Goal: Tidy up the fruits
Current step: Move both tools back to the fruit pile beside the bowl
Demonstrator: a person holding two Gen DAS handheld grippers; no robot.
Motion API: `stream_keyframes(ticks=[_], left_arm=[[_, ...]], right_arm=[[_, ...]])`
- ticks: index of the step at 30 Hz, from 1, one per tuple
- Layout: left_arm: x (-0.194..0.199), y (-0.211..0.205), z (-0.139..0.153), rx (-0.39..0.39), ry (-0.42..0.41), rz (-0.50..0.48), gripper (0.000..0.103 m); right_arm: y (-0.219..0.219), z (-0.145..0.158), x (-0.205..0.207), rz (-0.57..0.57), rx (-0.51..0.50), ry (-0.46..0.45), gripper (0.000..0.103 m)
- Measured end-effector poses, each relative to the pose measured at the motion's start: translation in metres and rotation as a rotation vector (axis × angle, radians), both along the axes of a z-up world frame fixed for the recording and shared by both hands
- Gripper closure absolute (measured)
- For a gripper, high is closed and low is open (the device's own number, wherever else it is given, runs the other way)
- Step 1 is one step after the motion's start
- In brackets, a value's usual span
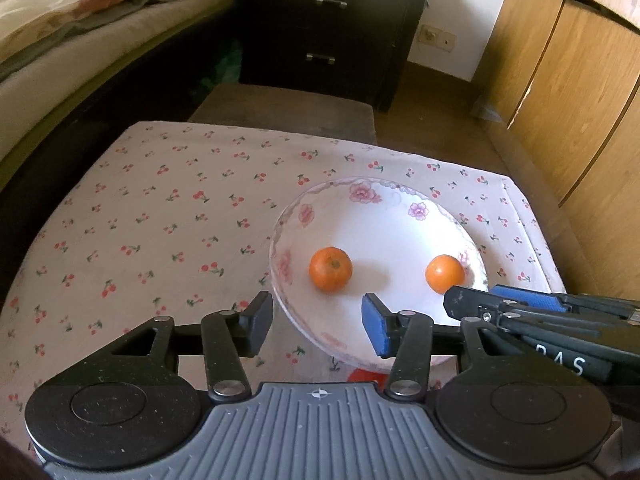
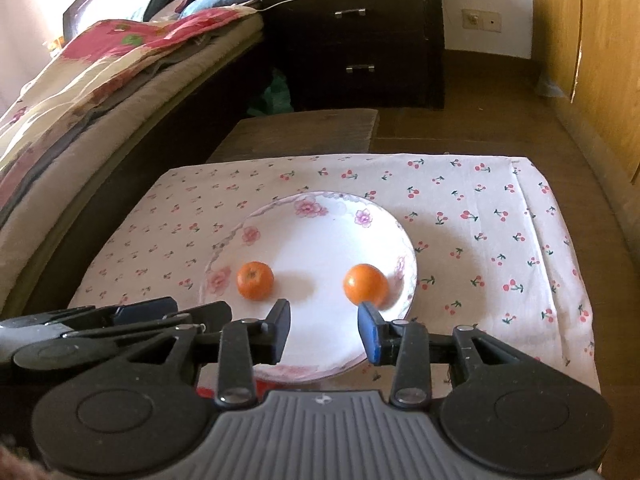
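Two oranges lie apart on a white flowered plate on a cherry-print cloth. The left orange shows its stem end; the right orange sits near the plate's right rim. My left gripper hovers open over the plate's near-left edge, just short of the left orange, with nothing between its fingers. My right gripper is open and empty over the plate's near edge; its blue fingertip overlaps the right orange's lower edge in the picture. Each gripper shows at the side of the other's view.
The cloth-covered table ends close behind the plate, with a brown stool beyond it. A bed runs along the left, a dark nightstand stands at the back, and wooden wardrobe doors line the right.
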State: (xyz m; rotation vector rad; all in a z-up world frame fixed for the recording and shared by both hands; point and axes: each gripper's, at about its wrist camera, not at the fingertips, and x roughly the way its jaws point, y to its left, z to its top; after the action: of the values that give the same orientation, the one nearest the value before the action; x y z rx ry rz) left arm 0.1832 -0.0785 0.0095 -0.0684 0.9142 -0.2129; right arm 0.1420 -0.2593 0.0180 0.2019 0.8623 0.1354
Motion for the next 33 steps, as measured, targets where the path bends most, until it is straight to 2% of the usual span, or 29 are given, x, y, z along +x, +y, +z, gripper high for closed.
stream_keyframes(ticks=[15, 29, 33], left_arm=[[-0.040, 0.015, 0.009, -0.005, -0.010, -0.025, 0.043], [-0.070, 0.025, -0.001, 0.022, 0.018, -0.050, 0.042], [-0.074, 0.032, -0.002, 0.006, 0.034, -0.039, 0.042]], right_arm=[[0.007, 0.005, -0.042, 0.010, 0.023, -0.002, 0.060], [0.018, -0.011, -0.070, 0.033, 0.019, 0.065, 0.059], [0.022, -0.019, -0.073, 0.048, 0.025, 0.097, 0.059]])
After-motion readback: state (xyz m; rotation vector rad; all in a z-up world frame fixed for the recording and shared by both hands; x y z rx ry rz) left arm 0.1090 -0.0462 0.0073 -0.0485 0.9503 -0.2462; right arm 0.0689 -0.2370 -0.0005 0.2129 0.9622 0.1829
